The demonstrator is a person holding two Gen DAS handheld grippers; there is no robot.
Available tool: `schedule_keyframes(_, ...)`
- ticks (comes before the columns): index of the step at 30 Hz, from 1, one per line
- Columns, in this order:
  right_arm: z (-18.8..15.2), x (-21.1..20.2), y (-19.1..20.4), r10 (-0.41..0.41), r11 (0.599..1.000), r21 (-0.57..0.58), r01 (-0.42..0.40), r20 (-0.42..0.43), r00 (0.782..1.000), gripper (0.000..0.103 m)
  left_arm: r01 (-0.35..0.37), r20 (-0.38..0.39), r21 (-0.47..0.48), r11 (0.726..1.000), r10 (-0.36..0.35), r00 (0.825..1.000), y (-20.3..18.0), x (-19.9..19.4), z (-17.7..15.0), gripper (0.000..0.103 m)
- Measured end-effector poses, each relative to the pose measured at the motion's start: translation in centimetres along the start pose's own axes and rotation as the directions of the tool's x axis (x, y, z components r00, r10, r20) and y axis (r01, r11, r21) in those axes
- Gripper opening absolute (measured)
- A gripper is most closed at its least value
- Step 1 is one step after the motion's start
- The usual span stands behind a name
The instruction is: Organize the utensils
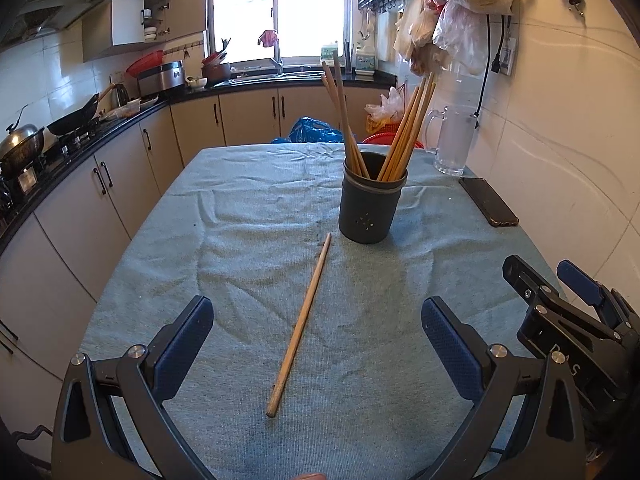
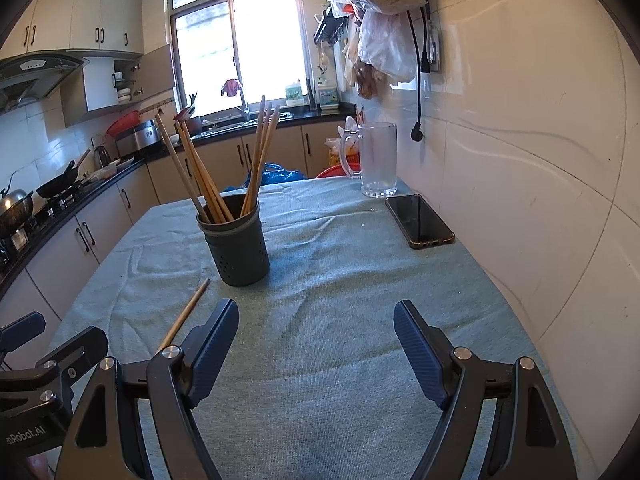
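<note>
one loose chopstick lying before the holder, both claws released

nearest, the left claw point(image 1: 318, 340) is hanging with its jaws spread wide and gripping nothing; the right claw point(image 2: 316, 344) is standing likewise released and empty. one loose chopstick point(image 1: 300, 326) is lying flat on the teal cloth point(image 1: 248, 216) covering the counter, running between the left claw's fingers without touching them, its far tip ending just short of the holder. bare cloth is stretching in front of the right claw, giving open room there. one dark holder point(image 1: 370, 204) is standing upright near the middle of the counter, carrying two leaning bunches of chopsticks point(image 1: 406, 132), too overlapped for an exact count. farther right, one black phone point(image 2: 420, 220) is lying near the wall-side edge, and one glass mug point(image 2: 376, 160) is standing at the far right corner, close to the wall.
</note>
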State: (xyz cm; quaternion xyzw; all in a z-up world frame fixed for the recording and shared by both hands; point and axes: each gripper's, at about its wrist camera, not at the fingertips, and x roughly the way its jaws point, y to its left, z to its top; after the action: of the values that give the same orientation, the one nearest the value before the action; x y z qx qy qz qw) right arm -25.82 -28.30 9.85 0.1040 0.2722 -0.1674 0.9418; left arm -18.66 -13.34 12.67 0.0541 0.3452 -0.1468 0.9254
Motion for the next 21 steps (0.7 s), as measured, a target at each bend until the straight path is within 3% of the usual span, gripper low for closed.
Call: schedule_keyframes(21,-0.2,1.5,0.4,-0.005,1.0,-0.018,0.004,-0.029,1.0,0.084,0.003,-0.037,-0.009,1.0,-0.004,0.999,0.5,1.8,-0.1,0.103)
